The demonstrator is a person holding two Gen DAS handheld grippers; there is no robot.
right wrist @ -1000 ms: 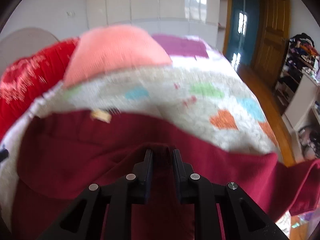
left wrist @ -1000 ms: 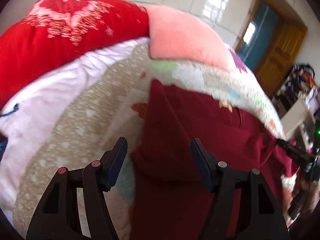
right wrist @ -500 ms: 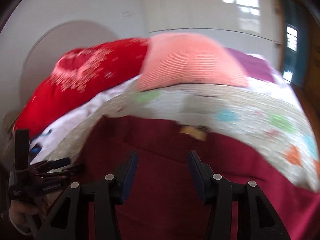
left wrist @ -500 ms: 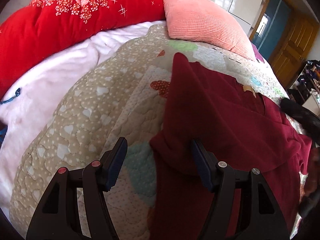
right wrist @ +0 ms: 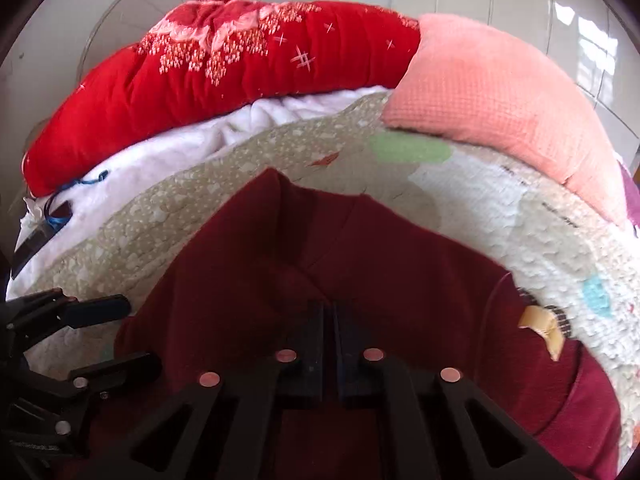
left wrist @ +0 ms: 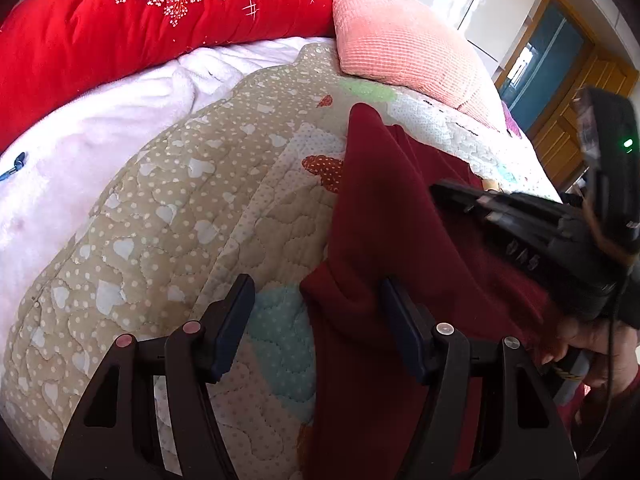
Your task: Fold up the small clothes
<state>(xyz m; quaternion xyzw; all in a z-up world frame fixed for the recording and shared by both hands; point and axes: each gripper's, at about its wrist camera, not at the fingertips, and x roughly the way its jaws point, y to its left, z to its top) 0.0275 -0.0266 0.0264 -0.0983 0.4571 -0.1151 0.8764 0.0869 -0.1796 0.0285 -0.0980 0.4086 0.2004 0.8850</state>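
A dark red garment (left wrist: 384, 216) lies on a patchwork quilt (left wrist: 168, 208), with a folded flap running to a point at the far end. My left gripper (left wrist: 318, 316) is open over the garment's left edge; nothing is between the fingers but cloth and quilt below. In the right wrist view the garment (right wrist: 400, 272) fills the foreground with a tan label (right wrist: 544, 328) at the right. My right gripper (right wrist: 329, 316) is shut with its tips pressed into the red cloth. It also shows in the left wrist view (left wrist: 440, 194). The left gripper appears at the lower left (right wrist: 116, 336).
A red floral duvet (left wrist: 140, 20) and a pink pillow (left wrist: 404, 44) lie at the head of the bed. A white blanket (left wrist: 80, 152) lies to the left. A wooden door (left wrist: 568, 92) stands at the right.
My right gripper has gone from open to shut on the red cloth and swung over toward the left. The left gripper stays open and has lowered slightly.
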